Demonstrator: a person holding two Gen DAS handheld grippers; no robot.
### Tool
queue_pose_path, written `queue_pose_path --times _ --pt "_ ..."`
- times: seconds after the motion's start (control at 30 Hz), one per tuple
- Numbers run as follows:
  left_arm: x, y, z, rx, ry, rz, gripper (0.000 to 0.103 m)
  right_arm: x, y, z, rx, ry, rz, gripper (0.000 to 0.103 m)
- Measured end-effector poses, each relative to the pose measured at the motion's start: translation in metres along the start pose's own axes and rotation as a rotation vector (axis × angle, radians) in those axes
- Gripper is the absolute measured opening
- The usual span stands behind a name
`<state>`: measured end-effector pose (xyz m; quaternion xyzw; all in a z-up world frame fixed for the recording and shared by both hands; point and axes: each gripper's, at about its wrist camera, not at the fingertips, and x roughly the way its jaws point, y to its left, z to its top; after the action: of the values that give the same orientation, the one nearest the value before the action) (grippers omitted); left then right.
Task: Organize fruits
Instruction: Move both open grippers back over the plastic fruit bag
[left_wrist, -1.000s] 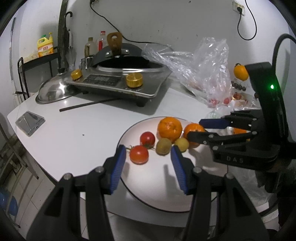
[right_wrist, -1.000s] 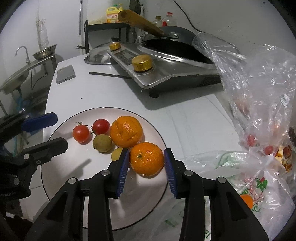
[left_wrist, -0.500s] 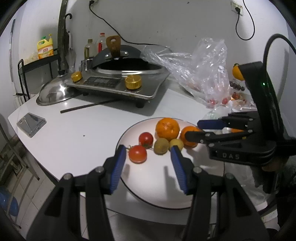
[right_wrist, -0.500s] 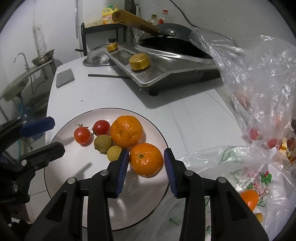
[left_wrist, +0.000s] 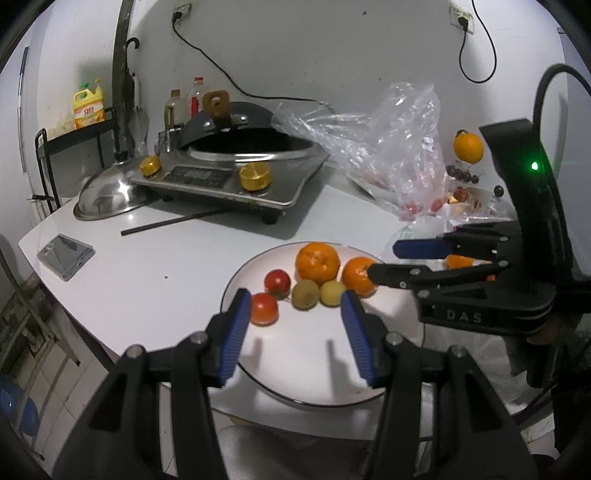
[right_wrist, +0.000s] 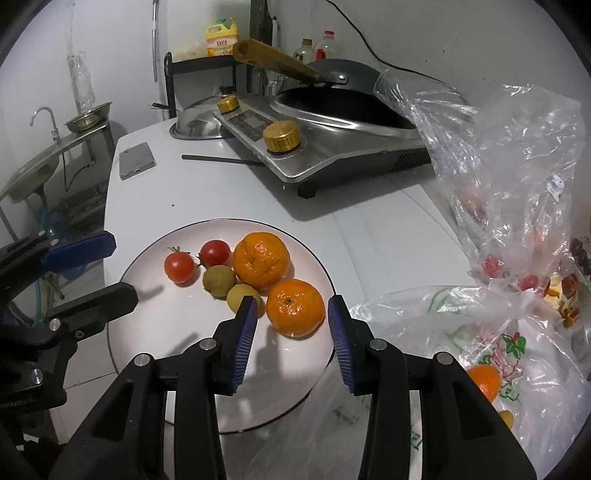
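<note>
A white plate (right_wrist: 173, 325) (left_wrist: 306, 354) holds two oranges, two red tomatoes and two small greenish fruits. The nearer orange (right_wrist: 294, 307) (left_wrist: 357, 276) lies just ahead of my right gripper (right_wrist: 291, 325), which is open and empty around nothing. The bigger orange (right_wrist: 261, 259) (left_wrist: 317, 260) sits behind it. My left gripper (left_wrist: 295, 314) is open and empty above the plate's near part, with a tomato (left_wrist: 263, 308) beside its left finger. The right gripper also shows in the left wrist view (left_wrist: 384, 264).
A clear plastic bag (right_wrist: 517, 177) with small red fruits and a printed bag (right_wrist: 461, 332) with an orange (right_wrist: 482, 380) lie right of the plate. A stove with a wok (left_wrist: 236, 166), a lid (left_wrist: 107, 195), a chopstick (left_wrist: 173, 221) and a phone (left_wrist: 65, 254) lie behind.
My right gripper has let go of the nearer orange and drawn back from it, jaws wider. Both grippers have pulled back a little from the plate.
</note>
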<state>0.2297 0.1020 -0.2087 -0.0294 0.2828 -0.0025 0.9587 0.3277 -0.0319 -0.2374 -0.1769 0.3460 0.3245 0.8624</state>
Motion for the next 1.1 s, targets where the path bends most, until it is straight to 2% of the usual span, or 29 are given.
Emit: queue_pose_path --times 0.57,1.1 --pt "-0.035 -0.029 0.0 0.035 -0.038 -0.011 0.052 -0.053 0.004 -0.016 0.007 -0.05 -0.016 0.042" --pt "-0.048 -0.062 0.001 0.076 -0.045 -0.019 0.052 -0.089 -0.006 -0.037 0.018 -0.084 -0.026 0.043"
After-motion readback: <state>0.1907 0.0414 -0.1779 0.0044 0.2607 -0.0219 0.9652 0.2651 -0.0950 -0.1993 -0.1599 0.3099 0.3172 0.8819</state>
